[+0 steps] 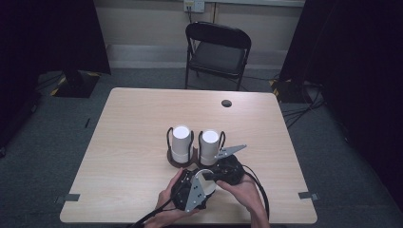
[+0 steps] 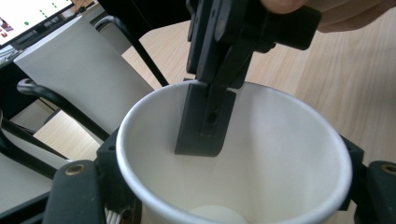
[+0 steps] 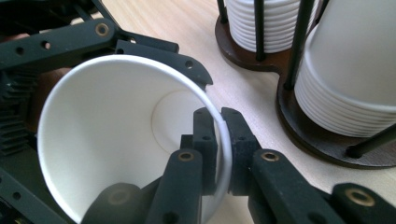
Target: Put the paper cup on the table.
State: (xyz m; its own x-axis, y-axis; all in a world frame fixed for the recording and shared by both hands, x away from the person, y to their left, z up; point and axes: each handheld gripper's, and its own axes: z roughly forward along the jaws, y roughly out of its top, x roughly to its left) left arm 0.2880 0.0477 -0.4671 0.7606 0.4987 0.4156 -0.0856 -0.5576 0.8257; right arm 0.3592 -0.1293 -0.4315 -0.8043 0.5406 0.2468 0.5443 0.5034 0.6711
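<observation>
A single white paper cup (image 1: 205, 183) lies on its side between my two grippers near the table's front edge. My left gripper (image 1: 192, 189) has its jaws against both sides of the cup's body (image 2: 261, 177). My right gripper (image 3: 222, 135) pinches the cup's rim (image 3: 223, 154), one jaw inside the mouth and one outside. That inner fingertip (image 2: 203, 126) shows inside the cup in the left gripper view. Just beyond stand two upside-down stacks of white cups (image 1: 181, 140) (image 1: 209, 142) in a dark wooden holder (image 3: 317, 135) with black wire posts.
The light wooden table (image 1: 142, 118) has a round cable hole (image 1: 226, 103) at its far side. A black folding chair (image 1: 218, 52) stands behind the table. The person's hands (image 1: 247, 190) come in at the bottom edge, with cables trailing from them.
</observation>
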